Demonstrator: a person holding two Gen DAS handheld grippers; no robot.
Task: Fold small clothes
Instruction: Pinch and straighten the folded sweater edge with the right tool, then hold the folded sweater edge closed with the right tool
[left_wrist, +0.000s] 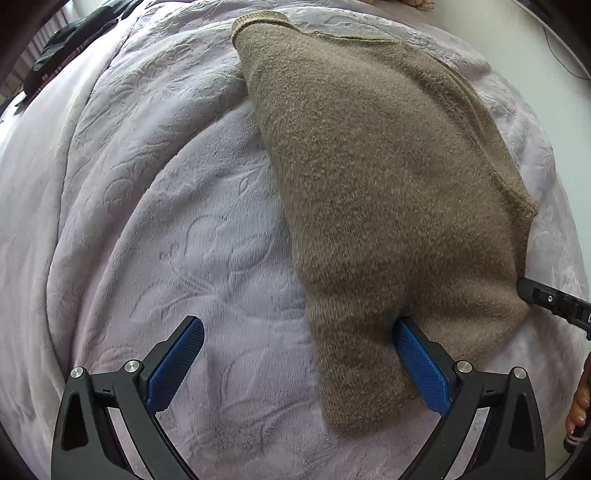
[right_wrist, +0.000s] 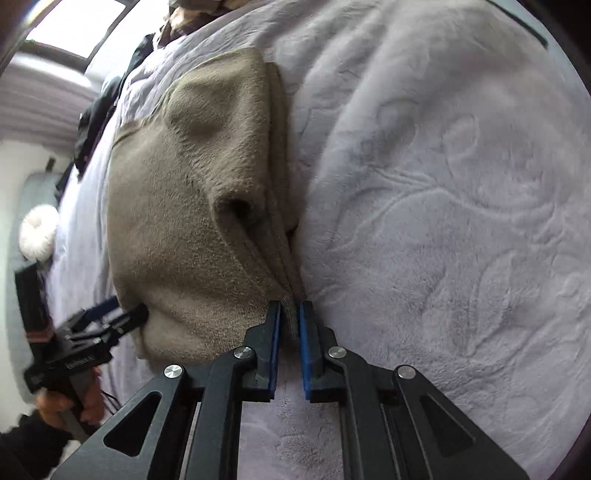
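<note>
A brown knit garment (left_wrist: 388, 206) lies folded on the lilac bed blanket (left_wrist: 166, 221), with bare blanket wide on either side. The left tongs (left_wrist: 299, 354) are spread, one finger under the garment's near edge. Only the right wrist view shows the right tongs (right_wrist: 290, 325) pinching the garment's stacked corner edge.

A pale lilac embossed blanket (right_wrist: 461, 184) spreads ahead of the claw; far left, a bright window (right_wrist: 74, 33) glows above dark clothes (left_wrist: 70, 48).
</note>
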